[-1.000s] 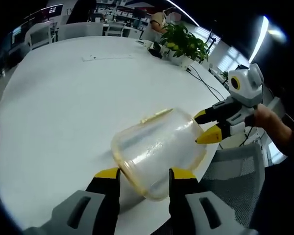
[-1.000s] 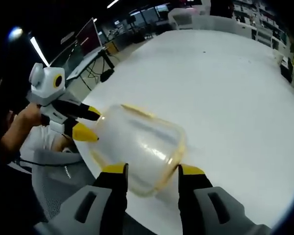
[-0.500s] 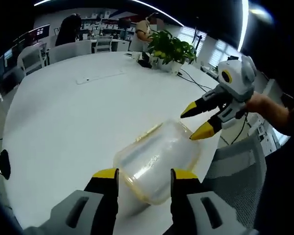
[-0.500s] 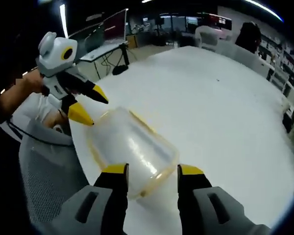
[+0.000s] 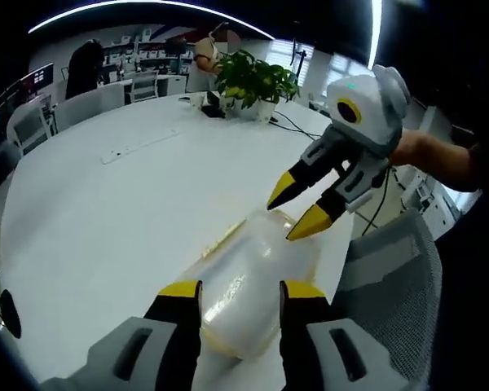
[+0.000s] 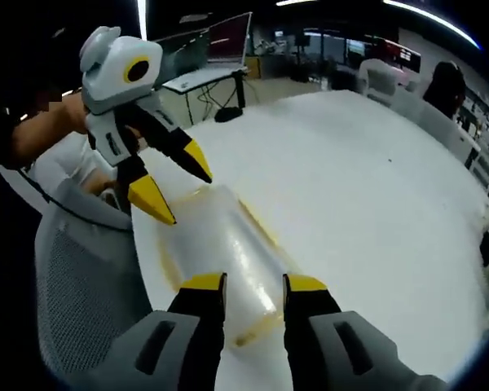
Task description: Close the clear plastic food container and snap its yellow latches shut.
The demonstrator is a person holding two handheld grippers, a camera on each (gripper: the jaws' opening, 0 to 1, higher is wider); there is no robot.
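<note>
Clear container [image 5: 248,289] lies on white table [image 5: 98,220] near its edge, beside a grey mesh chair [image 5: 391,293]. Left gripper [image 5: 239,293] has jaws spread, straddling the container's near end; contact unclear. In the right gripper view, the container [image 6: 220,257] sits between the right gripper [image 6: 254,285] jaws, also parted. Other gripper's yellow tips hover at far end. Potted plant [image 5: 253,80] stands at the table's far side.
</note>
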